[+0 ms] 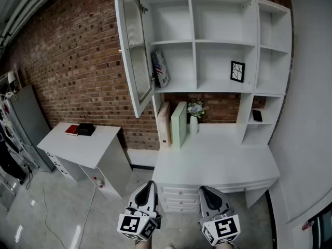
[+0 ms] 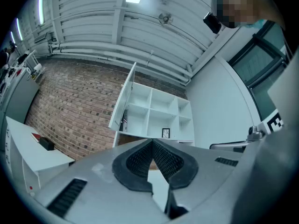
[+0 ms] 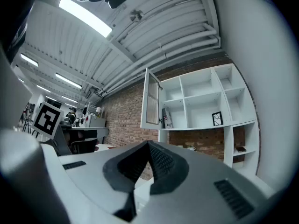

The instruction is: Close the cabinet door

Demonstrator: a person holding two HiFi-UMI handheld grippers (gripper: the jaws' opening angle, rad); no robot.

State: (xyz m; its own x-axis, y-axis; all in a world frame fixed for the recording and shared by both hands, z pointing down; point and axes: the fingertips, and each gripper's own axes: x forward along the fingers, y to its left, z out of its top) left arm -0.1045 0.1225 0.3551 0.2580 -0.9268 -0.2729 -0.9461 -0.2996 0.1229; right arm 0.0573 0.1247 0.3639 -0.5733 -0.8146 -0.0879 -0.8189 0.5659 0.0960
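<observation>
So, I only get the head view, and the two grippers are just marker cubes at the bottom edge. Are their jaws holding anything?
Observer: No. In its own view, the left gripper has its jaw tips together with nothing between them.
Operator: And the other one?
Observer: The right gripper is the same, tips together and empty, and it looks toward the open cabinet door.
Operator: Anything overhead that I miss?
Observer: A lit strip light on a ribbed ceiling.
</observation>
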